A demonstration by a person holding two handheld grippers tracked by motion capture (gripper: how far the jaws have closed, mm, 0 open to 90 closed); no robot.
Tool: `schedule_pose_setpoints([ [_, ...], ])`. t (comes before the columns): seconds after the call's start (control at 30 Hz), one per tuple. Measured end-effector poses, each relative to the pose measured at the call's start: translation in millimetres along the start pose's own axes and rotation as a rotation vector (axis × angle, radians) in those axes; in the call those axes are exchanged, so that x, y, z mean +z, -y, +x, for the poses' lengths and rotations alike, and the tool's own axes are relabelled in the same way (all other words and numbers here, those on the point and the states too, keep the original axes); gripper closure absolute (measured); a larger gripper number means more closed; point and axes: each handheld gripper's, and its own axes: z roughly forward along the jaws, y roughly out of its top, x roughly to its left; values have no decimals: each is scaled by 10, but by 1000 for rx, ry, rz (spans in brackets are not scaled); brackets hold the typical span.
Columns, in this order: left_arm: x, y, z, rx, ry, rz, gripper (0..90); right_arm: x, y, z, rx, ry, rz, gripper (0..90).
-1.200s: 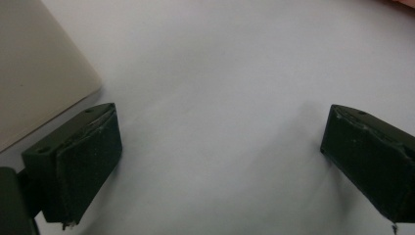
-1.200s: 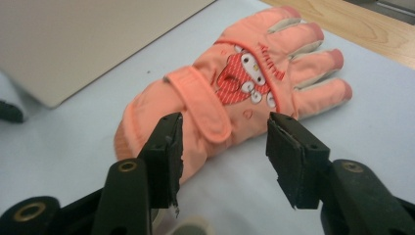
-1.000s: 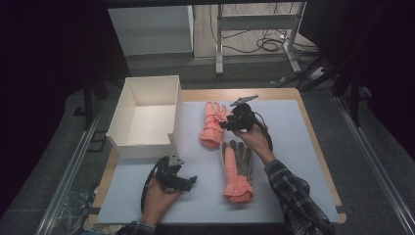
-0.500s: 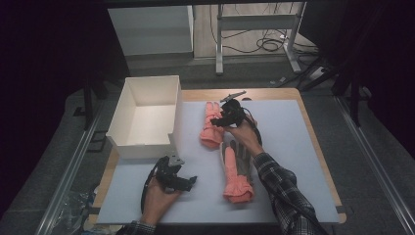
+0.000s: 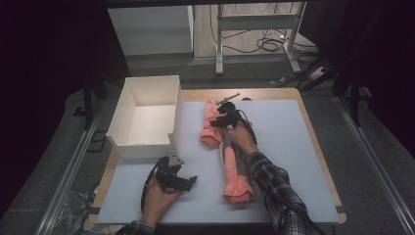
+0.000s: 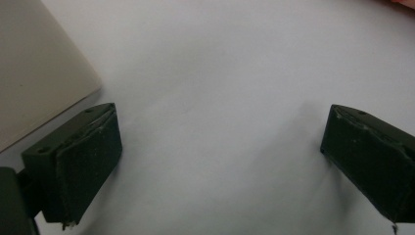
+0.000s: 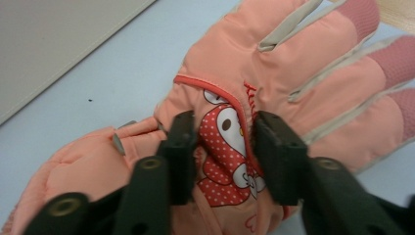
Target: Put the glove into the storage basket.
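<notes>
Right gripper [image 5: 222, 119] is down on the far glove [image 5: 211, 125], the salmon-pink one lying on the white mat [image 5: 288, 142] just right of the open white box [image 5: 147, 115]. In the right gripper view the two black jaws stand either side of the cartoon patch [image 7: 225, 152] on the back of that glove [image 7: 293, 73], and they have just been closing, with a ridge of the padded fabric pinched up between the pads. The pads look pressed into the fabric on both sides, so that reads as a grip on the glove. Its fingers, with their beige seams and darker pink tips, fan out toward the top right of that view, and the cuff runs off to the lower left, a small grey tab showing on it. From the high view the right hand [image 5: 241, 139] reaches forward over the near glove [image 5: 234, 176], a second pink one lying lengthwise on the mat, cuff toward the person, under the plaid sleeve [image 5: 274, 191]. The two gloves lie near each other; whether they touch I cannot tell. Over on the left, the left gripper [image 5: 188, 182] sits low over the mat close to the near corner of the box, held in the left hand [image 5: 156, 198]. In the left gripper view its jaws are spread wide with bare mat [image 6: 220, 98] between them, nothing held, and the box wall [image 6: 39, 63] shows at the upper left.
</notes>
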Motion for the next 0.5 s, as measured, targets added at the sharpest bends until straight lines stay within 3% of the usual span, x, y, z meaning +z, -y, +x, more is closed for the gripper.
schedule_pose_setpoints([
  [0.2,0,0,0,0,0,0,16,-41,-34,80,-37,56,14,825],
  [0.37,0,0,0,0,0,0,16,-125,-59,20,1,14,-12,851],
  [0.5,0,0,0,0,0,1,16,-204,-93,17,-8,4,-35,851],
])
